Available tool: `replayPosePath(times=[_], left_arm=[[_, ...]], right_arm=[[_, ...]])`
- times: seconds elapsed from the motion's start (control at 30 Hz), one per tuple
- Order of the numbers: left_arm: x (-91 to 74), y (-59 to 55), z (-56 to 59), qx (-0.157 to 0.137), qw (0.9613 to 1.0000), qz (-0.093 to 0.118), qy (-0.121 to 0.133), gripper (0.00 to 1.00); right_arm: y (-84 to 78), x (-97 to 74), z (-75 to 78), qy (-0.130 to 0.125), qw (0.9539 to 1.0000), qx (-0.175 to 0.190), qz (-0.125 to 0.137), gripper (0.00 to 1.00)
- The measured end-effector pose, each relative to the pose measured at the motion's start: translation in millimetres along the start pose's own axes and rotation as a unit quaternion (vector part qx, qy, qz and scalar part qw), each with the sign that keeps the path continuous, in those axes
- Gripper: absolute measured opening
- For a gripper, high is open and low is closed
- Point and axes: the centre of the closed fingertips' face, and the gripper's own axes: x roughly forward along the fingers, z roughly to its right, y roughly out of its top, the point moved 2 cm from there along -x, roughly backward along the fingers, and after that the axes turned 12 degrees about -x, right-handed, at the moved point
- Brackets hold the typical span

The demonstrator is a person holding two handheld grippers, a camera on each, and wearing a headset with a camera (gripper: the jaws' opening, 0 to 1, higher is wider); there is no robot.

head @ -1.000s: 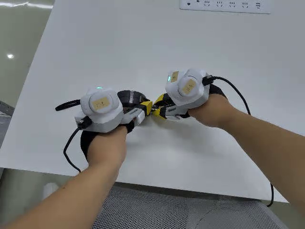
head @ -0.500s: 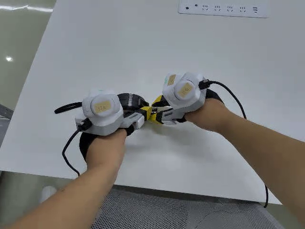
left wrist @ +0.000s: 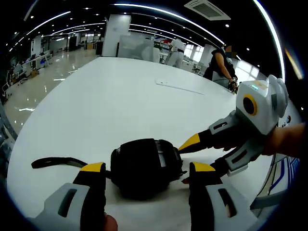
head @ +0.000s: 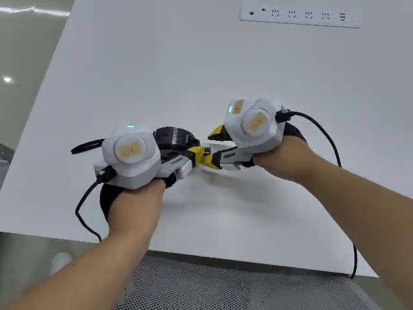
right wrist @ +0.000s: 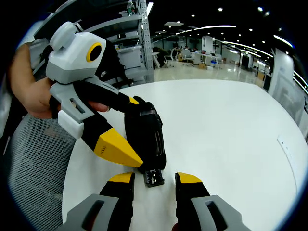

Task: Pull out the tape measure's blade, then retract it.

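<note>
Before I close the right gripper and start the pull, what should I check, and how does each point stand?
1. Left gripper clamped on the black plastic tape measure case: ok, its jaws flank both sides and look pressed in.
2. Small metal blade hook lined up between the jaws of the right gripper: ok.
3. Right gripper shut on the hook: not ok, there is a gap on each side.
4. Blade lock released: cannot tell.
5. White tabletop bare along the pull: ok.
6. Black wrist strap clear of the hook: ok, it trails off the far side of the case.
</note>
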Motion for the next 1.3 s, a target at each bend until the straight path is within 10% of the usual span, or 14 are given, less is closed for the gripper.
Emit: replayPosePath(times=[0.53,1.3], left_arm=[[-18.7,-2.9,-12.1,0.034,0.9994,-0.003,-0.012,0.66],[-64.6,-15.7,-13.1,0.097,0.9911,-0.017,-0.089,0.72]], right_arm=[[-4.8,-28.5,-1.9,-0.044,0.9974,0.052,0.023,0.37],[-35.2,-110.4,-36.5,-0.124,0.9862,0.103,0.037,0.72]])
